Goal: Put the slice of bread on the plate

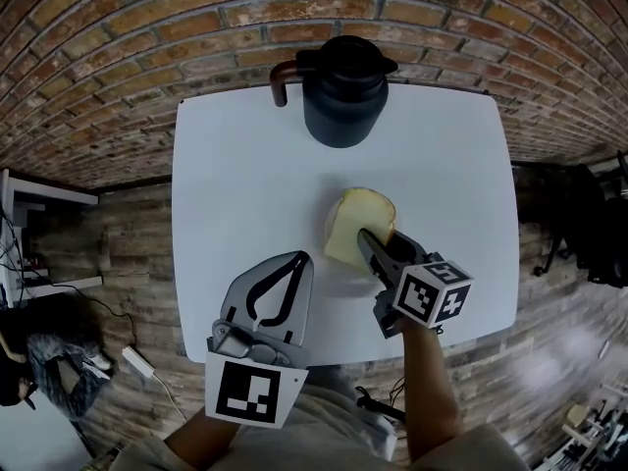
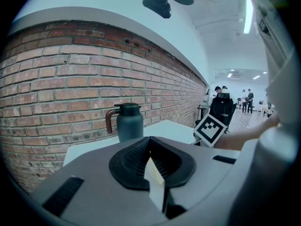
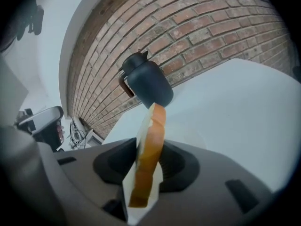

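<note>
A slice of bread (image 1: 355, 219) with a tan crust hangs low over the middle of the white table (image 1: 226, 184). My right gripper (image 1: 367, 237) is shut on its near edge. In the right gripper view the slice (image 3: 151, 140) stands edge-on between the two pads, over a faint white plate (image 3: 200, 140) on the table. My left gripper (image 1: 297, 260) rests at the table's front left, shut with nothing in it. It keeps well apart from the bread.
A dark jug with a brown handle (image 1: 343, 91) stands at the back of the table, before a brick wall (image 1: 196, 27). The jug (image 2: 129, 122) also shows ahead of the left gripper. Wooden floor surrounds the table, and people stand far off in the room (image 2: 247, 98).
</note>
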`<state>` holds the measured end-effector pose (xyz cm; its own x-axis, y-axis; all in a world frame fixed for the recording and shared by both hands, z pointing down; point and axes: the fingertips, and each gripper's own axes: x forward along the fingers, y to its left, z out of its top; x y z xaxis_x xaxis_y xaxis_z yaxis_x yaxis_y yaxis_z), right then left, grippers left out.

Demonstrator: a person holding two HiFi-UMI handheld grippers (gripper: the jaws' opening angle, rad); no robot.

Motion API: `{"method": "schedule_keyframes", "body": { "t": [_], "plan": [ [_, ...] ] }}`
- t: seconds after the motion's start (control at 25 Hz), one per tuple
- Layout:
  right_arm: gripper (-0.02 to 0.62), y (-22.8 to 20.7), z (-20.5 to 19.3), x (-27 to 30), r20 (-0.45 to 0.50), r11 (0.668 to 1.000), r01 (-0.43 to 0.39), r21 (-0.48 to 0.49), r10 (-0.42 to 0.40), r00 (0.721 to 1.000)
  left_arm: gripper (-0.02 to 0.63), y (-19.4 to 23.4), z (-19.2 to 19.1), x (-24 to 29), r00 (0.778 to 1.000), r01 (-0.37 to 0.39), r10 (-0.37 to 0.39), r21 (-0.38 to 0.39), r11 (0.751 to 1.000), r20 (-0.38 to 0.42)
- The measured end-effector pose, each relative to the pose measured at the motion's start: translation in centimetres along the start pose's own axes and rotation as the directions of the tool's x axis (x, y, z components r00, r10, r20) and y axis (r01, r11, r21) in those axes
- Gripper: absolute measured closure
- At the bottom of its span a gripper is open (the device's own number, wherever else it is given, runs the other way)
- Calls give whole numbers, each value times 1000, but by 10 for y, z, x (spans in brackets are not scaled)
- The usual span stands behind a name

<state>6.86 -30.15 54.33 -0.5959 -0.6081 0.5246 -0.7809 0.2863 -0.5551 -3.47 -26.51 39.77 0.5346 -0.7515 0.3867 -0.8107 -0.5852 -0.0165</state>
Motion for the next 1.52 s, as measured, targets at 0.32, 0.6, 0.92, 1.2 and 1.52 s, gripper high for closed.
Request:
{"method": "schedule_keyframes", "body": {
  "t": [0.32,0.6,0.92,1.2,1.52],
  "plan": [
    [424,-10,0,4,-18,993,94,-77,-96,995,597,-2,-5,8,1000,12,-12,-6,1000,-18],
    [388,-17,0,3,-11,982,153,-109,-155,988,595,-12,-9,24,998,46,-47,-19,999,-36],
    [356,-24,3,2,4,966,212,-148,-213,977,597,-28,-16,45,992,103,-106,-45,994,-71],
    [327,-36,3,-3,9,949,271,-162,-273,962,597,-34,-21,55,987,133,-137,-48,990,-83],
    [328,-34,18,-20,106,932,324,-160,-310,945,597,-39,-21,59,984,153,-157,-56,987,-79]
  ]
}}
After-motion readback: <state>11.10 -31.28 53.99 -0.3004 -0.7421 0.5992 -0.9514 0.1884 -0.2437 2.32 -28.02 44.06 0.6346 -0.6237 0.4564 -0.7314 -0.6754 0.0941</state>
